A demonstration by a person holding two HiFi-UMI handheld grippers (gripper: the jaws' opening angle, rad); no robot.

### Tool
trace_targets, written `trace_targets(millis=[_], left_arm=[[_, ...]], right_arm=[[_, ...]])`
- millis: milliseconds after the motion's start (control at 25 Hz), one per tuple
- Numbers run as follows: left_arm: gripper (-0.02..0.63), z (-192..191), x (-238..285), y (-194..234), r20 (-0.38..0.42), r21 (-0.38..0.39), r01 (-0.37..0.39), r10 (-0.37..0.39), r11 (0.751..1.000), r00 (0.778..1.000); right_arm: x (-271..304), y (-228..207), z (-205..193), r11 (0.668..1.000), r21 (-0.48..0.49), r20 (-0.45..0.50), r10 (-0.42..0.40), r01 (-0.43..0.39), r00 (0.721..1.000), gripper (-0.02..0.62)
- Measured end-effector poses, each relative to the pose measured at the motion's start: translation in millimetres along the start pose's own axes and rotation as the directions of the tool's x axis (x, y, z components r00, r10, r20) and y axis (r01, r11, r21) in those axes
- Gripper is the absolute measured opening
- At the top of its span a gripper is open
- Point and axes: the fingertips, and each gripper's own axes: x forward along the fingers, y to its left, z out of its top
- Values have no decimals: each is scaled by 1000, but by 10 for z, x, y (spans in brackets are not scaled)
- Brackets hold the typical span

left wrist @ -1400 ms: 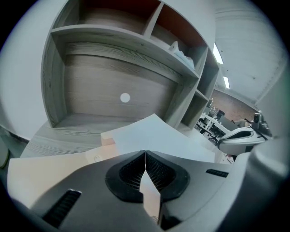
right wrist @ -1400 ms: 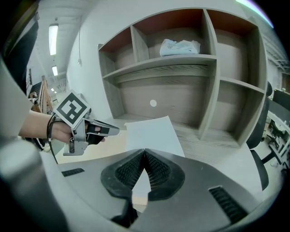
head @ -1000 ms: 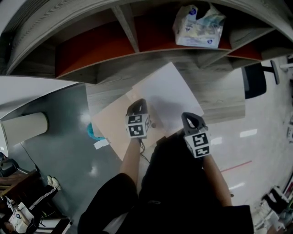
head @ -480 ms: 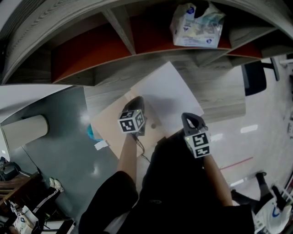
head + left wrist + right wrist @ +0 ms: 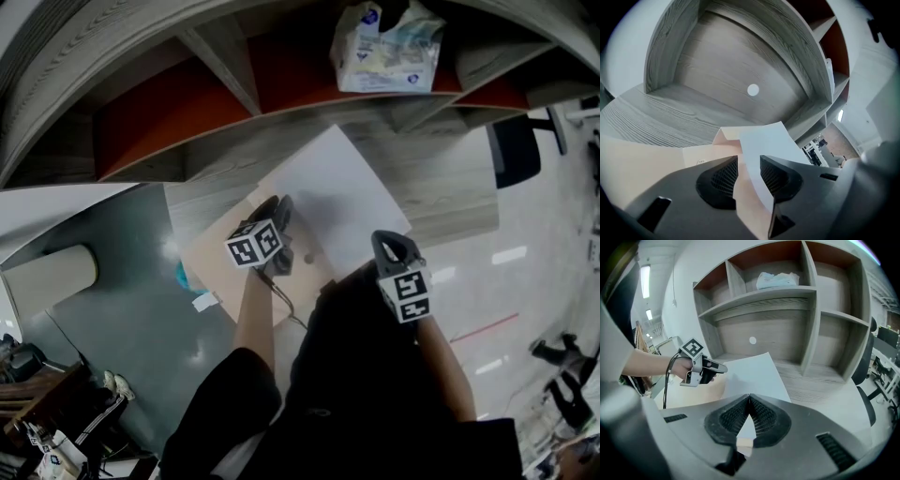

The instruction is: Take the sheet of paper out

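A white sheet of paper (image 5: 337, 192) lies partly inside a tan envelope (image 5: 220, 258) on the wood desk. My left gripper (image 5: 279, 204) is over the envelope's open edge. In the left gripper view its jaws (image 5: 749, 161) are opening. The envelope's flap (image 5: 726, 140) and the sheet (image 5: 766, 140) pass between them, and neither pad presses on them. My right gripper (image 5: 750, 399) is shut on the sheet's (image 5: 750, 373) near corner; in the head view this gripper (image 5: 384, 239) sits at the sheet's lower right. The right gripper view also shows the left gripper (image 5: 719, 367).
A shelf unit with red back panels (image 5: 178, 112) stands behind the desk, with a plastic bag (image 5: 384, 52) in one bay. A dark office chair (image 5: 514, 155) is at the right. A pale cylinder (image 5: 47, 267) and a small blue object (image 5: 183, 274) are at the left.
My left gripper has rolled, its marker cube swinging to the left, and it has shifted a little up and left over the envelope. My right gripper has not moved.
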Motion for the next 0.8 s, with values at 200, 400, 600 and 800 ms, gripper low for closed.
trace_targets(millis=[200, 400, 600, 800], left_arm=[[199, 0, 100, 59, -14, -45, -5, 4, 999, 1000], [215, 8, 186, 107, -23, -83, -15, 13, 996, 1000], [221, 43, 269, 90, -34, -81, 6, -9, 997, 999], [221, 26, 327, 44, -62, -57, 28, -32, 998, 998]], right_arm=[[-41, -35, -45, 1000, 11, 0, -11, 11, 1000, 17], [-97, -80, -89, 999, 28, 0, -25, 25, 1000, 17], [-145, -145, -144, 998, 47, -3, -41, 41, 999, 17], [-161, -205, -171, 996, 65, 1, -55, 55, 999, 17]])
